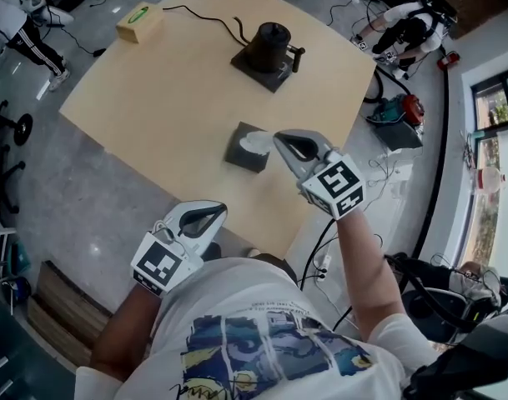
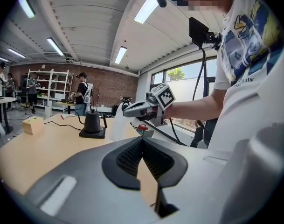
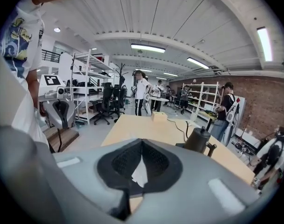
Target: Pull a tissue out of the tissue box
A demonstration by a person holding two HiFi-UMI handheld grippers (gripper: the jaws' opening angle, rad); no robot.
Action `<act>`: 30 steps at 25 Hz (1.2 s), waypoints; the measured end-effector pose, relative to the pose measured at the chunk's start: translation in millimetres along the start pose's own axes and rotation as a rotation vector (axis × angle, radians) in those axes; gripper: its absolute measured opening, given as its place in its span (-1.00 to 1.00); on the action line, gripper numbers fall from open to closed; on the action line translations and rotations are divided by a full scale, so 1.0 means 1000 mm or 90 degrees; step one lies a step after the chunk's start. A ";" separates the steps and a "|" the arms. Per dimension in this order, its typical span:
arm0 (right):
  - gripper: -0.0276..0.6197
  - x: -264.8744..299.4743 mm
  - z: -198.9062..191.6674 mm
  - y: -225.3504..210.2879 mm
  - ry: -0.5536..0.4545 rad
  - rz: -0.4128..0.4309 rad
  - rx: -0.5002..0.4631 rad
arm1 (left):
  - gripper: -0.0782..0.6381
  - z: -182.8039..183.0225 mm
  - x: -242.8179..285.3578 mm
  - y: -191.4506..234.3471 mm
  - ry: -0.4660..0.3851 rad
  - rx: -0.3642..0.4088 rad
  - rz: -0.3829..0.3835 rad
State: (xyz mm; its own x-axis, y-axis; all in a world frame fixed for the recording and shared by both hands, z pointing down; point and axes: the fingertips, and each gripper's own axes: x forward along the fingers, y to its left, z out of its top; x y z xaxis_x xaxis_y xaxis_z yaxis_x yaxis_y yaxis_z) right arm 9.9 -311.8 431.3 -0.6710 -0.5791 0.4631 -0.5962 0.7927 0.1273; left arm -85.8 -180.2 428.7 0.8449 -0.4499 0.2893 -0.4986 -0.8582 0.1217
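Observation:
A dark grey tissue box [image 1: 242,154] stands near the front right of the wooden table [image 1: 170,115]. A white tissue [image 1: 259,142] rises out of its top. My right gripper [image 1: 277,137] is right above the box and shut on that tissue, and a white strip of tissue [image 3: 139,171] shows between its closed jaws. In the left gripper view the tissue [image 2: 116,125] hangs stretched below the right gripper [image 2: 128,111]. My left gripper [image 1: 223,209] is shut on nothing and hovers off the table's front edge, apart from the box.
A black kettle on its base [image 1: 269,50] stands beyond the box, with a cable running to the far edge. A tan box [image 1: 138,21] sits at the far left corner. People and shelving are across the room; cables lie on the floor at right.

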 end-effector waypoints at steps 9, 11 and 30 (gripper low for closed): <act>-0.91 -0.060 0.020 0.028 -0.047 0.032 -0.038 | -0.77 0.011 0.018 -0.037 -0.005 0.009 0.024; -0.91 -0.073 0.021 0.035 -0.052 0.037 -0.046 | -0.77 0.012 0.021 -0.046 -0.005 0.013 0.030; -0.91 -0.192 -0.006 0.097 -0.088 0.086 -0.081 | -0.77 0.025 0.031 -0.144 0.008 0.015 0.121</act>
State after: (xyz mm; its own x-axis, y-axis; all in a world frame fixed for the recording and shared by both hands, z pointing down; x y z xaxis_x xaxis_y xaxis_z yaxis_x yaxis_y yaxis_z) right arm 83.3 -123.1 359.8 -0.8005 -0.4792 0.3600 -0.4420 0.8777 0.1853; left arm 16.6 -77.0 396.5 0.7333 -0.6017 0.3166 -0.6445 -0.7635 0.0416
